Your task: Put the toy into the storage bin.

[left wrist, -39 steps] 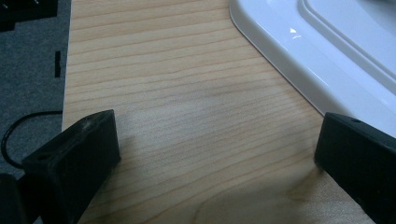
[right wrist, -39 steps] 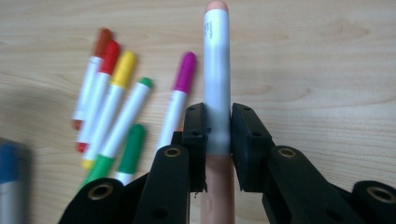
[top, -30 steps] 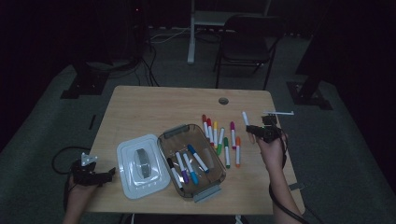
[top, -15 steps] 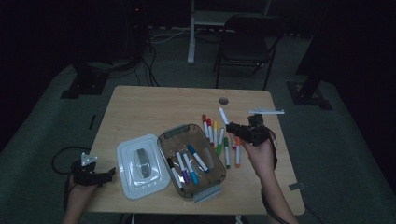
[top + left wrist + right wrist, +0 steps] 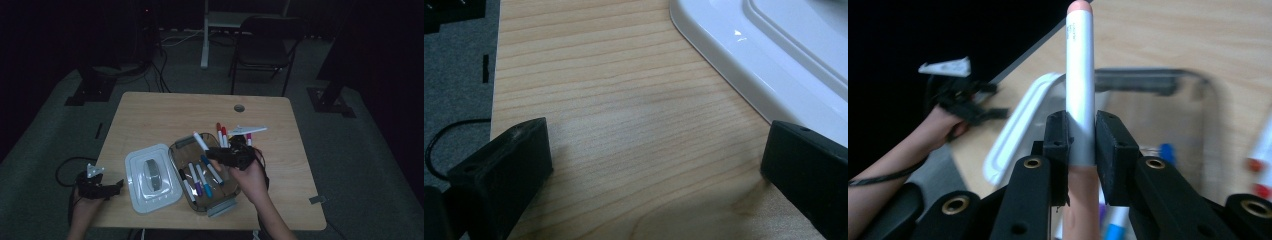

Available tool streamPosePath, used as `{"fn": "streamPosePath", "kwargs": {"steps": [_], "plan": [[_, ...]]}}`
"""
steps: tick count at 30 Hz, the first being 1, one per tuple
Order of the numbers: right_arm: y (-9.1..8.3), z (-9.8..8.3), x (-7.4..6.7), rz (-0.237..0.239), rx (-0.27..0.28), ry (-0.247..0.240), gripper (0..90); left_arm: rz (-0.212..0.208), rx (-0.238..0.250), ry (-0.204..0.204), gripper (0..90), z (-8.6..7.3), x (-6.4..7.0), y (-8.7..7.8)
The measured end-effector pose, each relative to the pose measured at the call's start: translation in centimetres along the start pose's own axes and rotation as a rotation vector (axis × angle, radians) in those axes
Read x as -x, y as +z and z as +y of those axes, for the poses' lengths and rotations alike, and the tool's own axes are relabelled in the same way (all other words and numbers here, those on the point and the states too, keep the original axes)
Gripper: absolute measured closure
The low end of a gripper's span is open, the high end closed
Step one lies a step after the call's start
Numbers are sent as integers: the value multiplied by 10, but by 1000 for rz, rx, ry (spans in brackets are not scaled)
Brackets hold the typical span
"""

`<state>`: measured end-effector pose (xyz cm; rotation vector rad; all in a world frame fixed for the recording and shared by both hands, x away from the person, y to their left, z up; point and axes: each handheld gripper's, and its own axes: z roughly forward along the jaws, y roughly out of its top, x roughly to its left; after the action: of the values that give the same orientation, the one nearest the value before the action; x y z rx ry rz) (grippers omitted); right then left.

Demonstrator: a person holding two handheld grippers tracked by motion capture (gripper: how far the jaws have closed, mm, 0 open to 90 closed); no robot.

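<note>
Above the clear bin (image 5: 227, 196), the right gripper (image 5: 1081, 132) clamps a white marker (image 5: 1080, 75) (pink cap); the left gripper (image 5: 659, 165), jaws apart, rests beside the white lid (image 5: 774, 65).

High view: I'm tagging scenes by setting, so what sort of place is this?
Probably a dim lab or recording room: a wooden table stands alone on grey carpet, with a folding chair and cables behind it.

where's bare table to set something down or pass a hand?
Free: the far strip between the grommet hole and the table's back edge; the far-left corner beyond the white lid; the right side past the loose markers. Crowded: the middle, lid beside clear bin, right hand-held gripper over it.
</note>
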<state>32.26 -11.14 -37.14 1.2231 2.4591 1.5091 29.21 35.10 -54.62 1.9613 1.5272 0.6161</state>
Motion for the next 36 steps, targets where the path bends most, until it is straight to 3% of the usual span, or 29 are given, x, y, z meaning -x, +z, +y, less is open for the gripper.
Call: {"fn": "streamPosePath", "kwargs": {"steps": [2,7,18,25,28,34,36], "plan": [[15,-2,-9,51,-37,-8,770,0,0,0,5,0,0,0],[36,-7,-18,101,-80,-6,770,0,0,0,5,0,0,0],[78,-19,-20,74,-224,-16,770,1,3,0,5,0,0,0],[91,-21,-20,73,-292,-39,769,1,3,1,5,0,0,0],[100,-22,-19,77,-361,-48,769,1,3,1,5,0,0,0],[109,-21,-16,62,-419,-60,769,1,3,1,5,0,0,0],[116,-21,-15,53,-466,-70,768,0,3,2,5,0,0,0]]}}
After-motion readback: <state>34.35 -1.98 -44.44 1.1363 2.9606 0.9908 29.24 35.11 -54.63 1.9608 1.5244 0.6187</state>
